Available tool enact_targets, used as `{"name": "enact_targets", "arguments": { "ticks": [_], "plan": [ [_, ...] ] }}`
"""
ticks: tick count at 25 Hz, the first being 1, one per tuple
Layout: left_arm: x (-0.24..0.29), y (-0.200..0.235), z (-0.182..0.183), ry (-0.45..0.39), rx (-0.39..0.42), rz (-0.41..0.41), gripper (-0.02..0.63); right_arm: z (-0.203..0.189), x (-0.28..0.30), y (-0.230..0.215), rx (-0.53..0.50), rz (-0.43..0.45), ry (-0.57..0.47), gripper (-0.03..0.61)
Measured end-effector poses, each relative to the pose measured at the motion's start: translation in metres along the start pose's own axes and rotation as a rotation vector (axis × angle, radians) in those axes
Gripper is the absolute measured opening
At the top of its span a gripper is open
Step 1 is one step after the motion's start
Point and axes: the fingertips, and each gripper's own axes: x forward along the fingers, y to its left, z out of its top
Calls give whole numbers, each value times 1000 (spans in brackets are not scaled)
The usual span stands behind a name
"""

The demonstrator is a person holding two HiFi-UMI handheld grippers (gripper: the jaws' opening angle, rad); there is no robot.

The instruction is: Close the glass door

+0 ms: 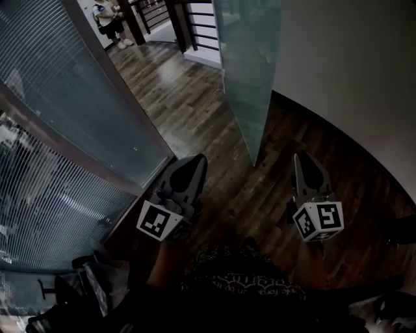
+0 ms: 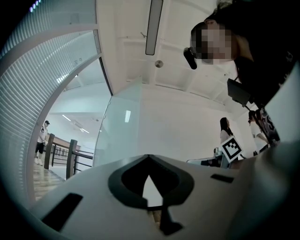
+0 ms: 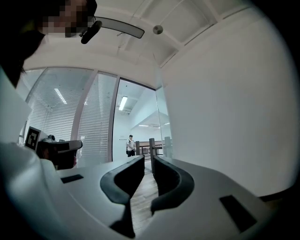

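Head view first: where is the glass door (image 1: 250, 71)?

It stands swung open ahead of you, a frosted pane upright on the wood floor (image 1: 195, 97). Its near bottom corner meets the floor between the tips of your two tongs and touches neither. Its far end runs back toward the dark railing (image 1: 201, 26) at the floor's far edge. The white wall (image 1: 351, 78) lies just to its right.

And the left gripper?

Your left gripper (image 1: 195, 159) is held low over the left side of the floor, beside the foot of the glass partition with blinds (image 1: 71, 110). It sits near the door's corner, on the corner's left. In the left gripper view its jaws meet at the tips with nothing between them.

The right one?

Your right gripper (image 1: 302, 156) hangs over the floor on the right of that corner, toward the curved foot of the wall. In the right gripper view its jaws stand a narrow gap apart — only floorboards show through the slit, so nothing is gripped.

Anyone else about?

A person (image 1: 109, 19) stands at the far left corner of the floor — past the partition's end, well apart from you and from the door.
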Motion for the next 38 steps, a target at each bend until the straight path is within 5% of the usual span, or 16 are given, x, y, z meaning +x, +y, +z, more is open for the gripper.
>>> {"name": "enact_targets", "arguments": {
  "ticks": [11,24,38],
  "plan": [
    [61,20,-34,32,-35,51,2,-13,76,-41,-9,93,48,46],
    [147,119,-47,14,-29,-22,2,-23,184,-66,-17,4,41,52],
    [177,180,-62,50,-75,-42,2,-49,264,-100,54,-41,109,64]
  ]
}}
